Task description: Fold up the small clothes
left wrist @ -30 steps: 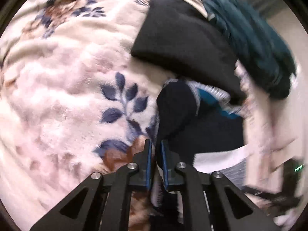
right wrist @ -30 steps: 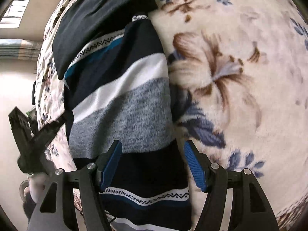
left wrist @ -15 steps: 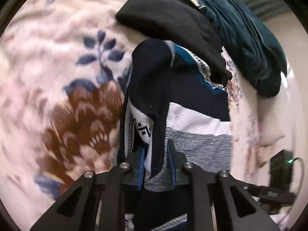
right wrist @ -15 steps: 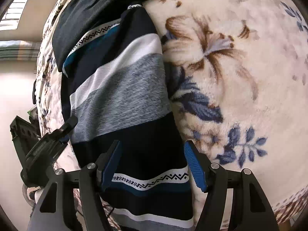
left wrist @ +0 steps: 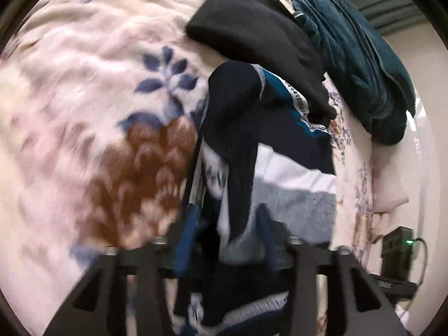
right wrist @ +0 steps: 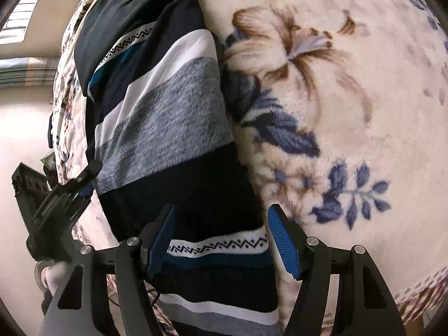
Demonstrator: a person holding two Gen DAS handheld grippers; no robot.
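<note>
While the floral blanket (right wrist: 350, 89) fills most of both views, we see the striped sweater (right wrist: 168, 128) lying along its edge, bands of navy, white, grey and teal running across it, with a zigzag trim near the hem. Its far end tucks under a black garment (left wrist: 252, 28), and beyond that a dark teal one (left wrist: 358, 56) is heaped at the blanket's far corner. In the left wrist view, a white band on the sweater carries dark lettering, too warped and small for us to read.

A navy sleeve (left wrist: 238, 140) is folded over the sweater's front, running from its upper part down toward the left gripper (left wrist: 224, 232). That gripper's jaws look spread, with the sleeve's lower end and grey knit between them; the view is motion-blurred, so we cannot tell whether they touch the cloth. From the right wrist camera we see the left gripper (right wrist: 81, 184) at the sweater's side edge by the grey band.

The right gripper (right wrist: 221, 224) hangs over the hem, jaws wide apart, gripping nothing.

Off the blanket's edge, a small black device (left wrist: 397, 252) shows a green light.
</note>
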